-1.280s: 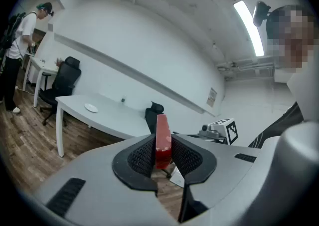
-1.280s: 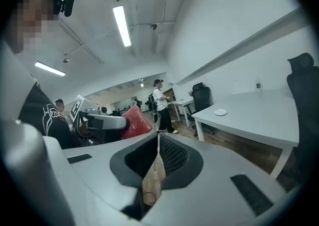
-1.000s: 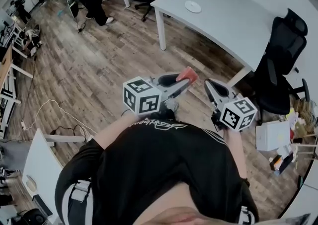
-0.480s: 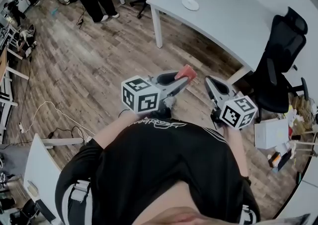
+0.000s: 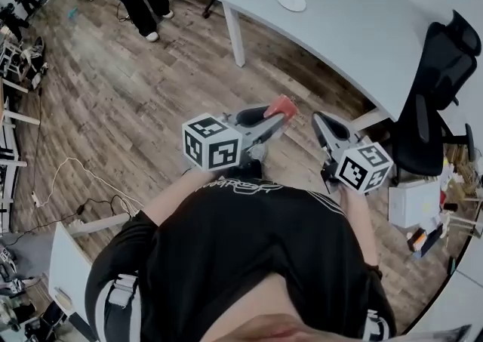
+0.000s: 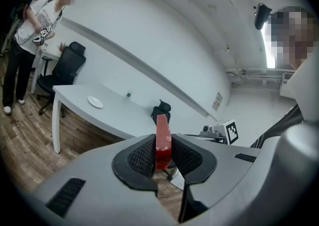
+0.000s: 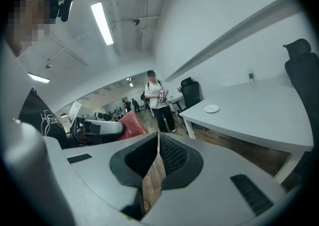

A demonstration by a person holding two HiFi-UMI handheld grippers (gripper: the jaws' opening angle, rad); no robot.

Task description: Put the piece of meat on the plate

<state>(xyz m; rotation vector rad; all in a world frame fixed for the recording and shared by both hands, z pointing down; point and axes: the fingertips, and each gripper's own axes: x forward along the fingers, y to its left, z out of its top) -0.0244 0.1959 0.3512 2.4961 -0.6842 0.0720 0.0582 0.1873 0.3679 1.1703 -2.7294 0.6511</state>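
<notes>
1. The piece of meat (image 6: 163, 140), a red slab, stands on edge between the jaws of my left gripper (image 5: 276, 117), which are closed narrowly on it. It is held in the air above the wooden floor (image 5: 136, 99), just ahead of my chest.
2. My right gripper (image 5: 320, 121) rides beside the left one, its jaws pressed together with nothing between them.
3. The white plate (image 5: 290, 0) sits on the grey desk (image 5: 355, 31), well apart from both grippers, with a stretch of floor between.
4. As I judge it, the pickup is done. The carry to the desk, the lowering onto the plate and the release are all left, so the task is no more than half finished.
5. The meat's lower end is buried between the pads, so I cannot say how deep the grip goes. The plate is too small to show whether it is truly bare. My own torso blocks the lower half of the head view.
</notes>
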